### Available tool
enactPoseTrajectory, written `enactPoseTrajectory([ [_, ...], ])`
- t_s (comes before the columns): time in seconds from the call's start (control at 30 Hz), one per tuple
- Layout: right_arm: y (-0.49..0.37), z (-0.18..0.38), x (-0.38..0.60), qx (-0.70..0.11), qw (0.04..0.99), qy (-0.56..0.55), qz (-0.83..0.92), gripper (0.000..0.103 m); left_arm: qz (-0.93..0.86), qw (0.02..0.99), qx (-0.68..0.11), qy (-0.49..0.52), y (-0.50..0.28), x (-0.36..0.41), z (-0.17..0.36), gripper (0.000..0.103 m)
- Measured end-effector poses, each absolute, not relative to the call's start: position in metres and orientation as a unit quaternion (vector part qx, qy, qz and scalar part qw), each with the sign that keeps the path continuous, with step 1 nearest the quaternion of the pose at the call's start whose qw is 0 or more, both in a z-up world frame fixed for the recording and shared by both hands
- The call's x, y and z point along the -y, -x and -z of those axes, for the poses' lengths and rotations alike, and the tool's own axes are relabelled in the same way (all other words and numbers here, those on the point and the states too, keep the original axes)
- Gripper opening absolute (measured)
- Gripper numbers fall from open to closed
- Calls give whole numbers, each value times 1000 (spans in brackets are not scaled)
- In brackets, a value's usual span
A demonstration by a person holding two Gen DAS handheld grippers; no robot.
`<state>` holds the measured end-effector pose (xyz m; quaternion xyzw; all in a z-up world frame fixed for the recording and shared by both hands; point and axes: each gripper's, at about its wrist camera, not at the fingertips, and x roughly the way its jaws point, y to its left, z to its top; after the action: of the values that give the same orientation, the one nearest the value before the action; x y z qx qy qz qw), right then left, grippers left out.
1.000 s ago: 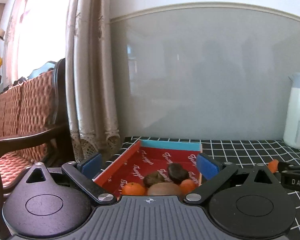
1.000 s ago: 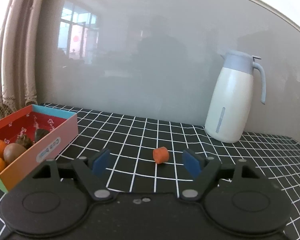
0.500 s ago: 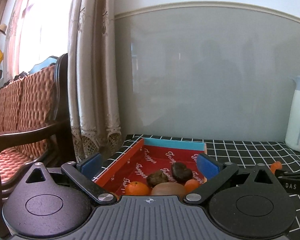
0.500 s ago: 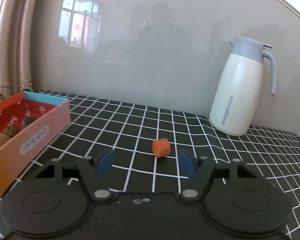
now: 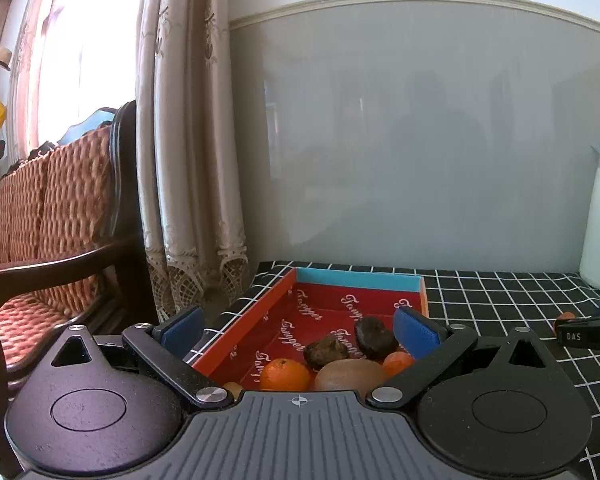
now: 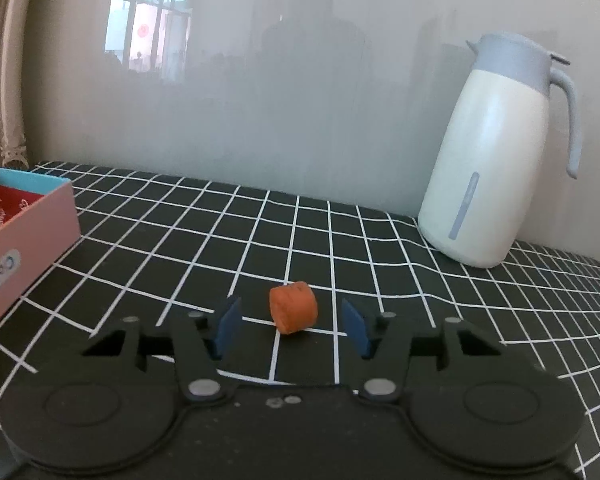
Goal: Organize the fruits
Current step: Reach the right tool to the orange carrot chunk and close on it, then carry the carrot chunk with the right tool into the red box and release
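Note:
A red box (image 5: pixel 332 304) with a blue far wall sits at the table's left end. It holds an orange (image 5: pixel 285 374), a kiwi (image 5: pixel 350 374), a second orange (image 5: pixel 397 361) and two dark brown fruits (image 5: pixel 374 336). My left gripper (image 5: pixel 298 330) is open and empty above the box's near end. In the right wrist view an orange chunk (image 6: pixel 293 307) lies on the black checked cloth (image 6: pixel 340 240). My right gripper (image 6: pixel 292 326) is open, its blue pads (image 6: pixel 228 326) on either side of the chunk, not touching. The box's pink side (image 6: pixel 24 240) shows at left.
A white jug with a grey lid (image 6: pixel 496 160) stands at the back right by the grey wall. A wooden chair with woven cushions (image 5: pixel 52 232) and a curtain (image 5: pixel 188 160) lie left of the table. The right gripper's tip (image 5: pixel 588 330) shows at the left wrist view's right edge.
My right gripper has moved forward and down, so the orange chunk now lies between its pads. My left gripper has shifted slightly over the box.

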<state>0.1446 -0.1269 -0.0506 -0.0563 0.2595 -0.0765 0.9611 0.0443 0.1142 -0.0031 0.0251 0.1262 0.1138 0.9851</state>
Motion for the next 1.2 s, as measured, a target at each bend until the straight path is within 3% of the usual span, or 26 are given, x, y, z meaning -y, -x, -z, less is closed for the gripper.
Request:
enactPoseTrajectory([
  [0.2, -164, 59, 137, -282, 956, 36, 76, 41, -112, 985, -129, -29, -46, -113, 4, 100],
  [0.33, -169, 63, 141, -293, 953, 22, 70, 21, -113, 984, -132, -32, -47, -112, 5, 100],
  [1.2, -90, 15, 98, -230, 972, 37, 38, 20, -123, 982, -140, -34, -50, -115, 7, 100],
])
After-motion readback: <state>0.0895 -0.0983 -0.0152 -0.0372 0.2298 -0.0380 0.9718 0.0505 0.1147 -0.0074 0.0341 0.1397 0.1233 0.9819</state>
